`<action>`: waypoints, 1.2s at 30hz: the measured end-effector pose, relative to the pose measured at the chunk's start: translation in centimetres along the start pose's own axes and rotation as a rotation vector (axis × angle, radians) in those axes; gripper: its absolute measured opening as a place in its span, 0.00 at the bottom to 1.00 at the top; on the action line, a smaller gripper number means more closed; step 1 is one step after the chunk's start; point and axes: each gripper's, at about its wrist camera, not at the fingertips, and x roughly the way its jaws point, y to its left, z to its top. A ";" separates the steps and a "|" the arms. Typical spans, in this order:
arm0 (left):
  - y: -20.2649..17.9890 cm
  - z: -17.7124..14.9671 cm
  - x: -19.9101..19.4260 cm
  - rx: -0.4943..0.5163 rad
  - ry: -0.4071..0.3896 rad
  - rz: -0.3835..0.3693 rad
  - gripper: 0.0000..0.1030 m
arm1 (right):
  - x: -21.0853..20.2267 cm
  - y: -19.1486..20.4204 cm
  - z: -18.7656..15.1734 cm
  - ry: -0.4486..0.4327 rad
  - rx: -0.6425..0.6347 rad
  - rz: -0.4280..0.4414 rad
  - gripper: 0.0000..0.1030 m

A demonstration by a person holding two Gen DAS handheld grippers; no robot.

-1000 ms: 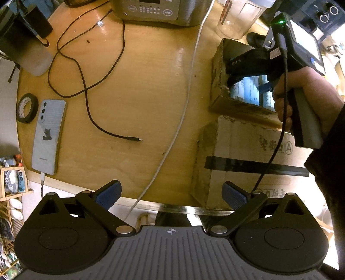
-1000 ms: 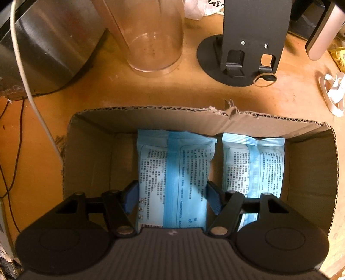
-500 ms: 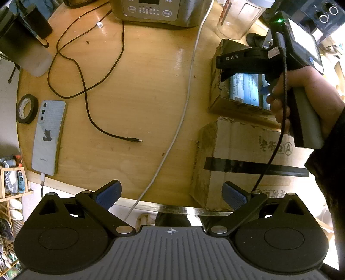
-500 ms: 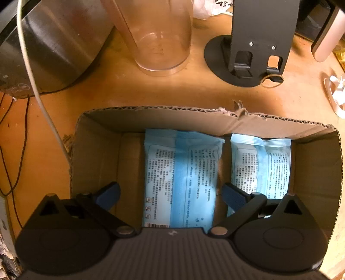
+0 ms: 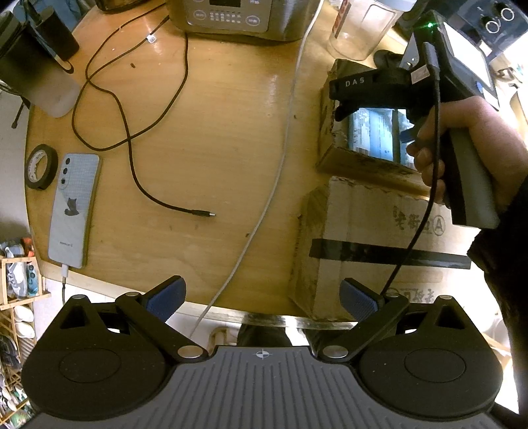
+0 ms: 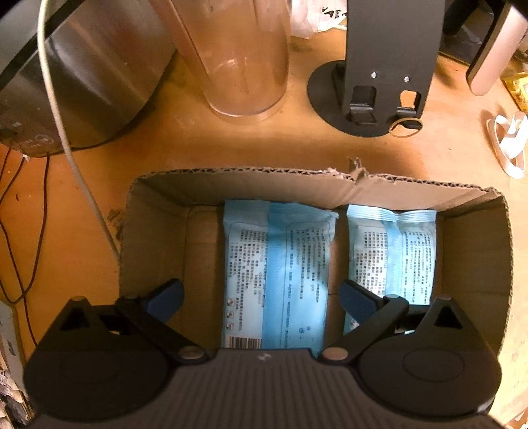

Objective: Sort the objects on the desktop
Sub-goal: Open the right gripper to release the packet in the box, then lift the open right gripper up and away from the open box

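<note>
An open cardboard box point(image 6: 297, 184) holds two blue tissue packs, a left pack point(image 6: 277, 280) and a right pack point(image 6: 392, 254), lying side by side. My right gripper point(image 6: 262, 297) is open and empty, above the box with its fingers either side of the left pack. In the left wrist view the right gripper point(image 5: 373, 109) hovers over the box point(image 5: 363, 165). My left gripper point(image 5: 262, 297) is open and empty at the table's near edge. A phone point(image 5: 74, 211), a tape roll point(image 5: 41, 166) and a black cable point(image 5: 132, 155) lie on the table at left.
A sealed cardboard box point(image 5: 379, 250) sits in front of the open one. A cooker point(image 5: 244, 16), a clear jar point(image 6: 237, 59), a black stand point(image 6: 379, 82) and a white cable point(image 5: 280, 165) are at the back. A frosted cup point(image 5: 36, 79) stands far left.
My right gripper opened, let go of the left tissue pack in the box, and rose and drew back. The left gripper stayed still.
</note>
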 end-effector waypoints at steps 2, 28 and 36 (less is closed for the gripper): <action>0.0 -0.1 0.0 0.000 -0.001 0.000 0.99 | -0.8 0.2 0.1 -0.004 0.000 0.000 1.00; -1.1 -0.6 -0.9 -0.002 -0.030 -0.004 0.99 | -7.5 0.3 -0.4 -0.058 -0.008 -0.010 1.00; -1.6 -0.9 -1.0 0.002 -0.032 -0.004 0.99 | -8.6 0.3 -0.7 -0.071 -0.012 -0.010 1.00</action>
